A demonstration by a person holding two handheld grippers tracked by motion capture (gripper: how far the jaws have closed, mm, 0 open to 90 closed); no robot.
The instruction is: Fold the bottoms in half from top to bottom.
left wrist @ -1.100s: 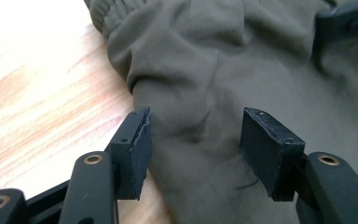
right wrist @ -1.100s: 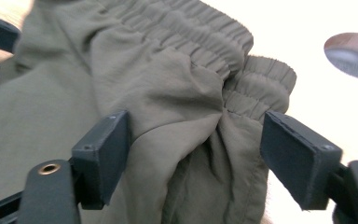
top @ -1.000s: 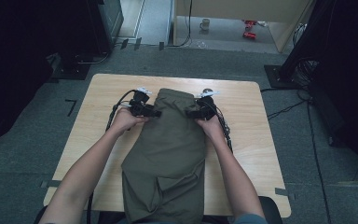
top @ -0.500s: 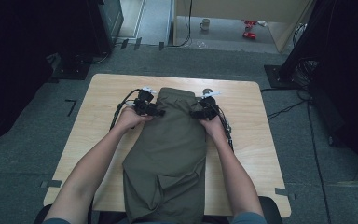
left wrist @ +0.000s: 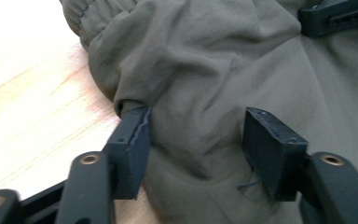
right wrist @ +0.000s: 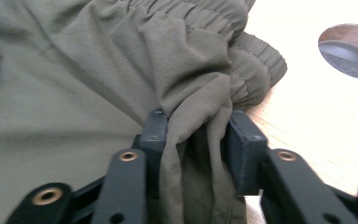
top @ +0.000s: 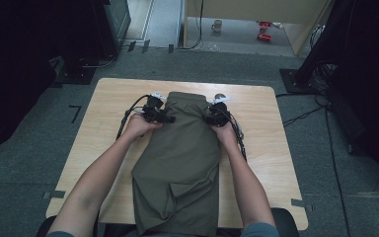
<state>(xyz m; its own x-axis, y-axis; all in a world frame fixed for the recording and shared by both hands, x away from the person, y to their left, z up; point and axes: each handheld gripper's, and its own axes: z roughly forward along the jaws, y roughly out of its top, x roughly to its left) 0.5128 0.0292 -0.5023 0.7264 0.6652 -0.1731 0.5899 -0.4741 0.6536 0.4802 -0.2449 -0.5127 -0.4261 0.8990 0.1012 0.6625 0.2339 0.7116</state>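
Olive trousers (top: 177, 163) lie lengthwise on the wooden table (top: 113, 98), elastic waistband at the far end, legs hanging over the near edge. My left gripper (top: 165, 118) sits at the waistband's left corner. In the left gripper view it (left wrist: 196, 144) is open, jaws wide apart and pressed on bunched cloth (left wrist: 205, 70). My right gripper (top: 208, 118) is at the right corner. In the right gripper view it (right wrist: 196, 144) is shut on a raised fold of the trousers (right wrist: 74, 93) just below the waistband (right wrist: 256, 65).
A round hole (right wrist: 349, 51) in the tabletop lies just beyond the right gripper. Black cables (top: 128, 113) loop on the table left of the left hand. More cable (top: 239, 138) runs beside the right forearm. A mug (top: 217, 24) and red items (top: 264, 29) sit on the floor beyond.
Both hands have moved toward the far edge, dragging the waistband and the trousers farther up the table.
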